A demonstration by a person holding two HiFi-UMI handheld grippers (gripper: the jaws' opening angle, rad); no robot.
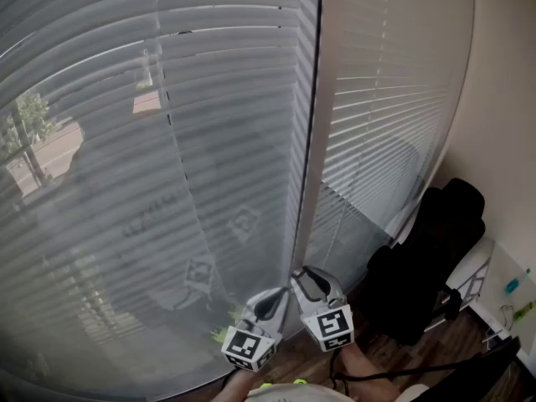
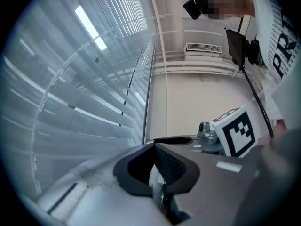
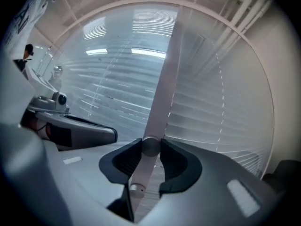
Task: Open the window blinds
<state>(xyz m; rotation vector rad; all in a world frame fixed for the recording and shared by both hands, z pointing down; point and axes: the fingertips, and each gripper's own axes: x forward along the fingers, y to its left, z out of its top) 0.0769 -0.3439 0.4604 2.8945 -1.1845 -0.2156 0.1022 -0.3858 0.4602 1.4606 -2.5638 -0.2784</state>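
Note:
Two sets of horizontal blinds cover the window: a left blind [image 1: 126,141] whose slats let a tree and a road show through, and a right blind [image 1: 394,90] that looks more closed. A beige frame post [image 1: 308,141] runs between them. My right gripper [image 1: 311,281] [image 3: 150,150] is low at the post, shut on a pale tilt wand [image 3: 150,146] that passes between its pads. My left gripper [image 1: 270,301] [image 2: 156,169] sits beside it to the left, jaws nearly together on a thin white rod [image 2: 154,185]. A thin line [image 1: 180,157] hangs down the left blind toward it.
A black bag or chair [image 1: 427,258] stands on the wood floor [image 1: 394,354] right of the grippers, under the right blind. A beige side wall [image 1: 502,99] closes the right. White furniture with small items [image 1: 507,287] is at the far right. The person's shirt [image 2: 282,51] shows behind the left gripper.

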